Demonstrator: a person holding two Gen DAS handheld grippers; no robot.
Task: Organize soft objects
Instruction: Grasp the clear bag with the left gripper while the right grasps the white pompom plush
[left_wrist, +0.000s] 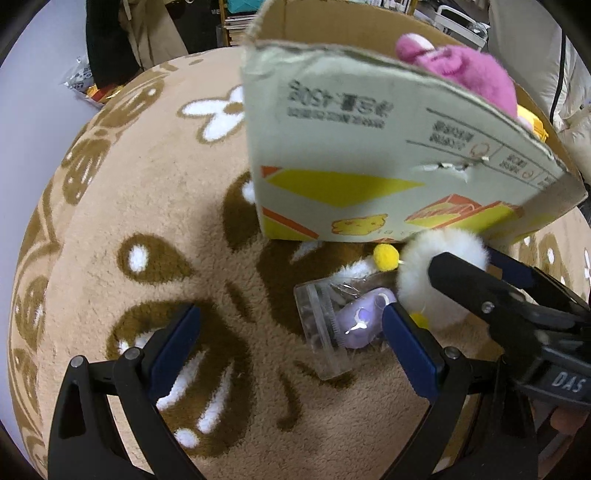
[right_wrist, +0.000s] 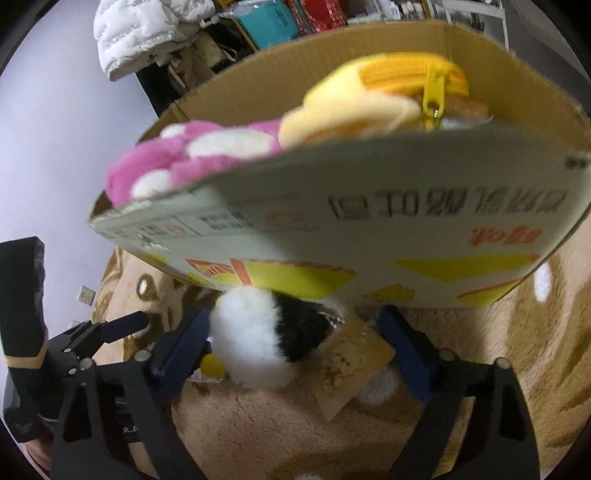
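Plush toys are what this is all about, and the big cardboard box (right_wrist: 369, 221) on the tan patterned rug (left_wrist: 147, 206) already holds a pink plush (right_wrist: 184, 158) and a yellow zip pouch (right_wrist: 399, 85), both poking above its rim. Right in front of the box, touching its base, lies the one in play: a fluffy black-and-white plush (right_wrist: 266, 339) with a cardboard tag (right_wrist: 351, 369) trailing from it and small yellow pom-poms (left_wrist: 386, 256) beside it. The right gripper (right_wrist: 295, 350) straddles that plush with jaws spread wide; the left pad looks to brush the fur, the other stands clear, so nothing is clamped yet. The left gripper (left_wrist: 291, 332) hangs spread over the rug with nothing between its fingers, next to a clear plastic case (left_wrist: 325, 332) holding a lilac item. My read: this toy is light, squashy and long-furred, so it will compress a lot before the pads bite. Best hold is across the fat middle of the body, not the tag or a pom-pom, which could slip or tear away.
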